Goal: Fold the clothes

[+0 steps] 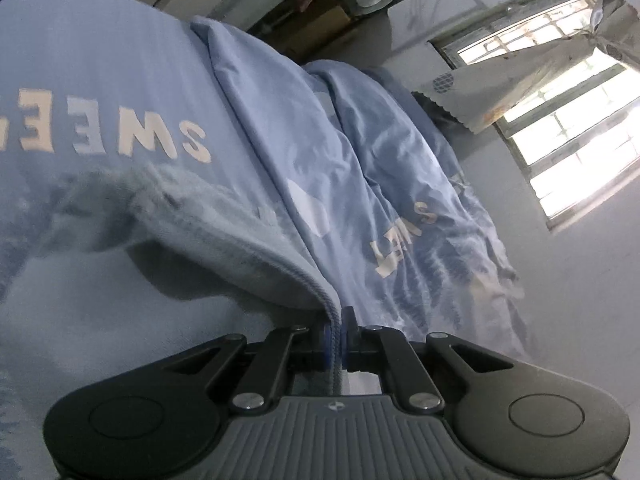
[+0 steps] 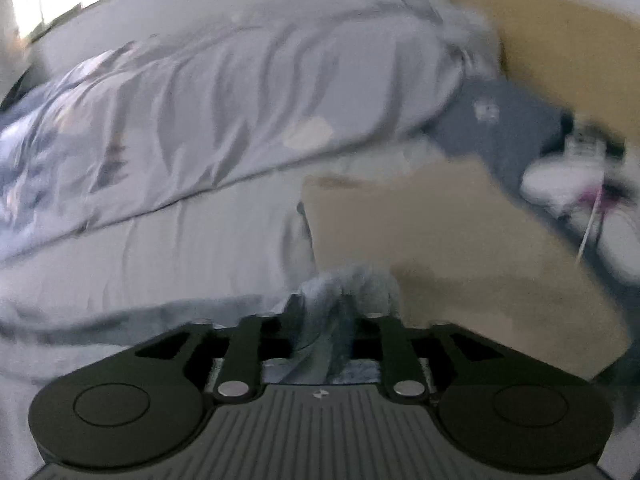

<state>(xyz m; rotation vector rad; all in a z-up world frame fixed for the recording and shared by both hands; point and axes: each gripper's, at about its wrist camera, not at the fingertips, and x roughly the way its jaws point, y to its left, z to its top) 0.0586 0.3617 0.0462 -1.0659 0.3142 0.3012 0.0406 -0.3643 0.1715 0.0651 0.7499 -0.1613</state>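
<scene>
Left gripper (image 1: pixel 338 334) clamped on the hem of a fuzzy grey-blue garment (image 1: pixel 168 216) draping to its left over a lettered blue bed sheet (image 1: pixel 100 92), crumpled blue duvet (image 1: pixel 360 168) ahead, bright window (image 1: pixel 560 120) to its right, right gripper (image 2: pixel 340 320) with jaws partly apart and a bunch of the same cloth between them, grip unclear through blur.

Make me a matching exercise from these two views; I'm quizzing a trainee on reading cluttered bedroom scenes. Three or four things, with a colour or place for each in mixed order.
Things:
1. garment edge
2. bedsheet lettering
3. window
4. box

Descriptions:
A. white, on pale blue cloth
B. tan, flat-sided, beside the bed
C. bright, barred, in the far wall
D. grey-blue, pinched in the left tool

Pairs: 1-D, 2-A, 3-C, 4-B
</scene>
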